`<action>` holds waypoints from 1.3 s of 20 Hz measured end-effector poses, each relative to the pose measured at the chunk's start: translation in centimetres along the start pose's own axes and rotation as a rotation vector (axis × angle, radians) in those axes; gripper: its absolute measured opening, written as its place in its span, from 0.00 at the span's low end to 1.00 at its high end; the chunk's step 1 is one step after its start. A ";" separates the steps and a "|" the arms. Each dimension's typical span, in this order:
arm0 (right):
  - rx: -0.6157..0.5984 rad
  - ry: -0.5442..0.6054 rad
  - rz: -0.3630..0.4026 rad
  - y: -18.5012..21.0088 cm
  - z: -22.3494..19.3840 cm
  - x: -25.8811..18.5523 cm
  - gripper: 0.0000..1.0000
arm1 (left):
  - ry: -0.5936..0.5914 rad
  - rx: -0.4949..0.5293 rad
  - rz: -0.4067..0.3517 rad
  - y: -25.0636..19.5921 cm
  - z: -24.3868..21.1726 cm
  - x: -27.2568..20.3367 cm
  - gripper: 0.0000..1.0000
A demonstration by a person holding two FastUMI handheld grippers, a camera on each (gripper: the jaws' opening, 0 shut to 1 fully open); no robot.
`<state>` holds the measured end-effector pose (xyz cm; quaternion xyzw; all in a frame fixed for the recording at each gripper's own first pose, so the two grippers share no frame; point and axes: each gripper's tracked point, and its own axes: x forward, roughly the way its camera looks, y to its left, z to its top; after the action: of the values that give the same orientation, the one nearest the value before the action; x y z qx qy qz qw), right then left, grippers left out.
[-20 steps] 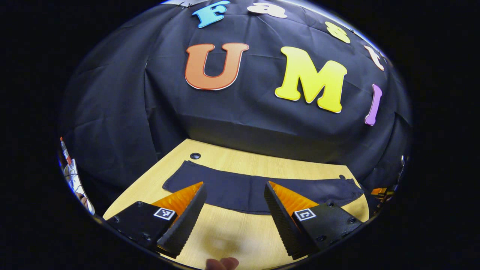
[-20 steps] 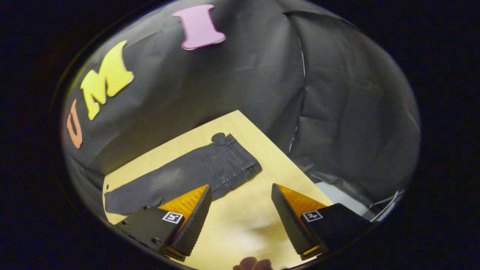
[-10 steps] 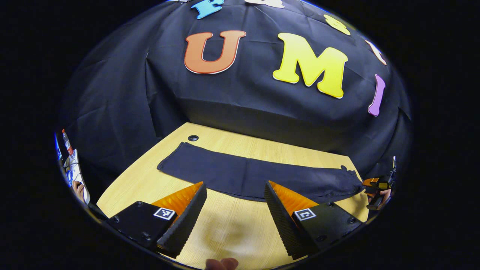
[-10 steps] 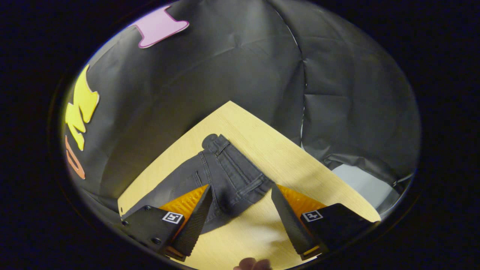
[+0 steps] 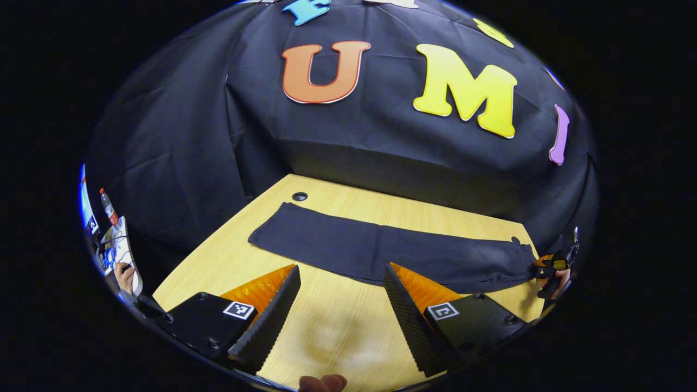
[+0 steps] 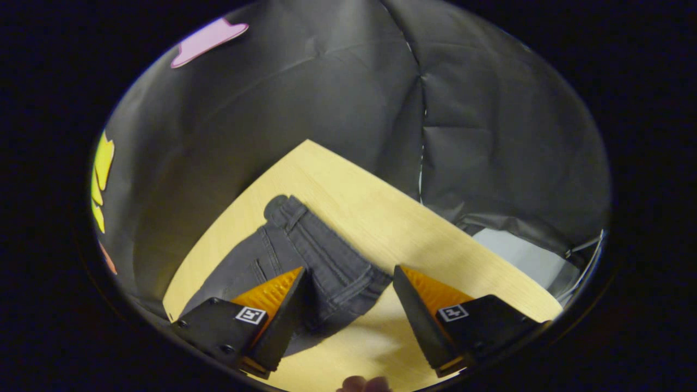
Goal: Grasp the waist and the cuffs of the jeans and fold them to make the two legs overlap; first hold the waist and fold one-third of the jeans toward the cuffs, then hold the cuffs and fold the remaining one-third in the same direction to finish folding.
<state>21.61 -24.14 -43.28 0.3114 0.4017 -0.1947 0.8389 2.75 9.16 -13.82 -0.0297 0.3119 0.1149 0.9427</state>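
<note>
Where the wooden table (image 5: 337,337) meets the black booth wall, the jeans (image 5: 381,251) lie flat along the far side of the tabletop, legs already stacked one over the other as a single long dark strip. Cuff end sits near the round hole (image 5: 299,196) in the table; waist end reaches toward the opposite corner. Left gripper (image 5: 342,313) hangs over bare wood on the near side of the jeans, jaws spread wide, nothing between them, not touching the cloth. Right gripper (image 6: 348,313) is at the waist end of the jeans (image 6: 305,256): jaws parted, waistband corner lying in the gap between them, no clear contact from either finger. In the left gripper view the right gripper (image 5: 550,267) appears small, just beside the waist end, held by a hand (image 5: 561,280).
</note>
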 end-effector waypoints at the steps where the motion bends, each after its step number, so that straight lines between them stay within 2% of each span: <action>1: -0.031 0.003 -0.001 0.1 0.0 0.1 0.94 | 0.004 -0.007 0.004 0.4 -0.2 0.0 0.99; 2: -0.076 -0.011 -0.015 -0.1 0.1 0.1 0.89 | 0.010 -0.014 0.006 0.6 -0.5 0.0 0.99; 3: -0.109 0.006 0.014 0.4 -0.1 0.1 0.89 | 0.015 -0.019 0.010 0.8 -0.6 -0.1 0.99; 6: -0.204 0.004 0.003 0.9 -0.4 0.0 0.54 | 0.025 -0.025 0.020 1.6 -1.0 -0.4 0.99; 9: -0.350 -0.048 -0.008 3.0 0.8 -1.6 0.19 | 0.010 -0.021 0.033 3.0 -0.7 -0.4 0.99; 10: -0.405 -0.063 0.005 3.8 1.2 -2.7 0.14 | 0.005 -0.019 0.047 3.6 -0.6 -0.4 0.99; 12: -0.500 -0.098 0.062 6.9 1.9 -5.6 0.11 | -0.010 -0.013 0.062 4.7 -0.8 -0.6 0.99; 14: -0.573 -0.140 0.149 12.0 1.7 -9.7 0.11 | -0.026 0.001 0.064 5.6 -0.9 -0.4 0.99; 16: -0.620 -0.177 0.221 16.4 0.8 -13.3 0.15 | -0.045 -0.015 0.056 6.5 -0.8 -0.5 0.99; 17: -0.633 -0.181 0.262 19.1 -0.6 -15.1 0.11 | -0.048 -0.034 0.054 7.0 -1.1 -0.5 0.99; 20: -0.722 -0.207 0.354 26.7 -6.4 -18.8 0.11 | -0.068 -0.097 0.067 9.0 -1.2 -0.7 0.99; 22: -0.760 -0.208 0.403 30.7 -10.8 -20.2 0.11 | -0.103 -0.154 0.044 9.8 -0.6 -1.2 0.99; 23: -0.774 -0.199 0.428 31.4 -12.4 -20.5 0.10 | -0.114 -0.172 0.042 10.8 -0.5 -1.7 0.99; 24: -0.790 -0.191 0.447 32.3 -14.2 -20.9 0.14 | -0.116 -0.179 0.050 11.6 -0.5 -2.0 0.99; 25: -0.809 -0.180 0.463 33.7 -15.7 -20.5 0.06 | -0.115 -0.182 0.063 12.7 -0.7 -2.1 0.99; 26: -0.834 -0.165 0.474 34.3 -17.1 -20.2 0.10 | -0.116 -0.186 0.070 13.7 -0.8 -2.3 0.99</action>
<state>19.79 14.10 -22.94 0.0152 0.2959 0.1550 0.9424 -2.77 21.90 -12.89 -0.0994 0.2458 0.1779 0.9477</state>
